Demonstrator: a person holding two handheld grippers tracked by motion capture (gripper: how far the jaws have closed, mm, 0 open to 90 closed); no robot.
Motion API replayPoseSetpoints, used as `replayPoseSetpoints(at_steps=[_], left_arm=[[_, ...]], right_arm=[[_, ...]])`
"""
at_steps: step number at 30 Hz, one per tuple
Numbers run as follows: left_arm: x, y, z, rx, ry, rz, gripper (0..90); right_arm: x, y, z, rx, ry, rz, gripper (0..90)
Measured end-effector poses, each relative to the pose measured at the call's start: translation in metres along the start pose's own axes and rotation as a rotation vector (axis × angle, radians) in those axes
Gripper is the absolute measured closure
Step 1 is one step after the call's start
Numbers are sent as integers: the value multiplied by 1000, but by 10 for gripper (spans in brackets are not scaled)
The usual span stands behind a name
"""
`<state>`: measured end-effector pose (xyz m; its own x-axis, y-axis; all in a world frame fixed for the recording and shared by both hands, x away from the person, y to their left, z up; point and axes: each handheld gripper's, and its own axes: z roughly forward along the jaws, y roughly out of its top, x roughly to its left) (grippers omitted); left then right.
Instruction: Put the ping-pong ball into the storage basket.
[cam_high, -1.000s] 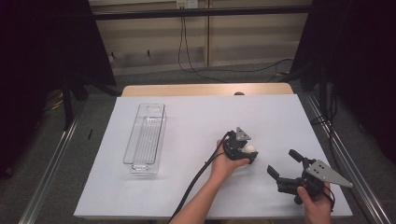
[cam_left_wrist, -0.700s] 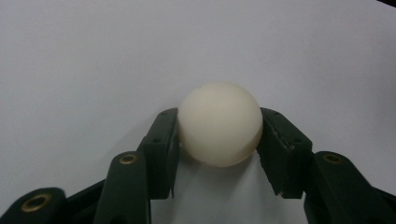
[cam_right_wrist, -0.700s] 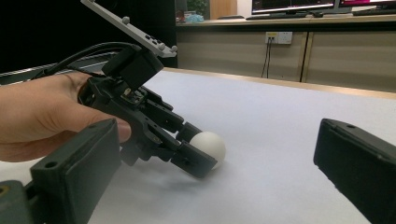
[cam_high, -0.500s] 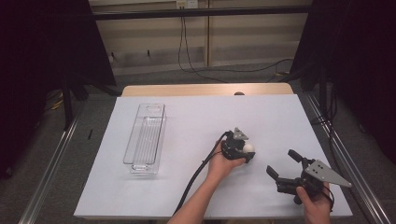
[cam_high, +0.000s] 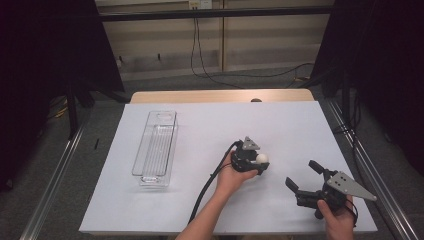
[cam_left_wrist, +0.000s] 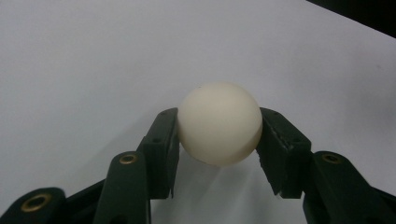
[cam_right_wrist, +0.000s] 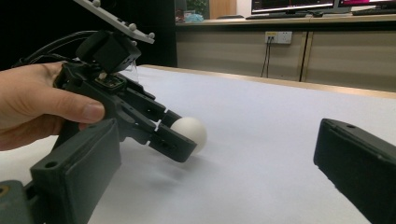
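Cream-white, the ball sits pinched between the left gripper jaws just above the tabletop, probably for carrying. The right gripper waits nearby, jaws wide and empty; a clear tray lies well apart.

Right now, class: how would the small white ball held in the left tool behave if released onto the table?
The smooth round white ball would probably roll on the flat white table. It looks light, perhaps hollow.

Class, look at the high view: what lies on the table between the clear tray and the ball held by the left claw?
Nothing: in the high view, bare white table runs from the tray to the ball in the left claw.
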<state>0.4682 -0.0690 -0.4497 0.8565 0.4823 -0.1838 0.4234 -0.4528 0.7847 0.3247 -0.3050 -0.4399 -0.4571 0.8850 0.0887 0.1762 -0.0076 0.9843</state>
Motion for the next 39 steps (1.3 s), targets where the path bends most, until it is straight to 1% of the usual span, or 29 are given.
replayPoseSetpoints(at_steps=[1,3,4,5,6,7,8,9,11,12,13,14,16,17,18,20,21,22,23,25,26,27,29,31,33,35,37,38,39], left_arm=[[1,0,-3,7,9,1,511],[3,-3,-8,-7,9,-6,510],[4,-4,-12,-4,15,1,511],[5,-5,-14,-8,18,-3,511],[7,-7,-17,-16,29,-5,510],[8,-8,-20,-12,27,-10,511],[9,-8,-22,-19,28,-14,511],[10,-9,-25,-17,35,-9,510],[11,-11,-28,-43,37,-29,510],[12,-11,-30,-35,42,-21,510],[12,-12,-31,-45,43,-28,510],[13,-13,-33,-38,47,-20,510],[15,-13,-36,-40,56,-18,510],[16,-13,-37,-48,56,-30,510],[18,-14,-38,-52,55,-29,510],[20,-14,-41,-40,58,-29,510],[20,-15,-42,-55,60,-40,510],[22,-15,-44,-52,60,-33,511],[22,-15,-45,-61,57,-34,511],[23,-17,-48,-67,59,-37,510],[23,-17,-49,-71,67,-44,510],[24,-19,-50,-68,60,-50,510],[27,-21,-53,-60,69,-46,510],[28,-22,-54,-66,67,-59,510],[29,-22,-55,-62,64,-55,510],[30,-22,-56,-58,62,-47,510],[29,-22,-56,-64,69,-51,510],[28,-22,-57,-58,67,-56,510],[28,-22,-57,-53,72,-50,510]], right_arm=[[0,0,0,3,-1,1,3],[0,0,0,1,0,4,3],[-1,-1,1,4,0,7,3],[-2,-2,2,13,0,15,4],[-2,-2,2,10,-7,20,3],[-2,-2,3,11,-8,24,4],[-2,-2,2,17,-4,9,3],[-1,-2,2,11,-8,14,4],[-1,-1,2,13,-4,4,4],[-1,-1,2,12,-10,15,3],[-1,-2,2,13,-12,12,3],[-1,-2,2,15,-11,4,3],[-1,-2,2,13,-8,2,3],[0,-2,2,12,-8,5,3],[0,-1,3,9,-12,7,4],[0,-1,3,9,-13,7,4],[0,-1,3,10,-7,3,4],[0,-1,2,12,-5,-5,3],[0,-1,2,9,-7,0,3],[-1,-1,2,10,-2,-5,4],[-1,-1,2,9,-3,-6,3],[-1,-1,2,8,-3,-3,3],[0,-1,2,8,-5,2,4],[1,-1,2,11,2,0,3],[1,-1,2,8,2,-9,3],[1,0,3,12,4,-9,3],[0,-1,2,10,3,-5,4],[0,-1,2,10,0,-1,3],[-1,-1,2,9,-4,4,4]])
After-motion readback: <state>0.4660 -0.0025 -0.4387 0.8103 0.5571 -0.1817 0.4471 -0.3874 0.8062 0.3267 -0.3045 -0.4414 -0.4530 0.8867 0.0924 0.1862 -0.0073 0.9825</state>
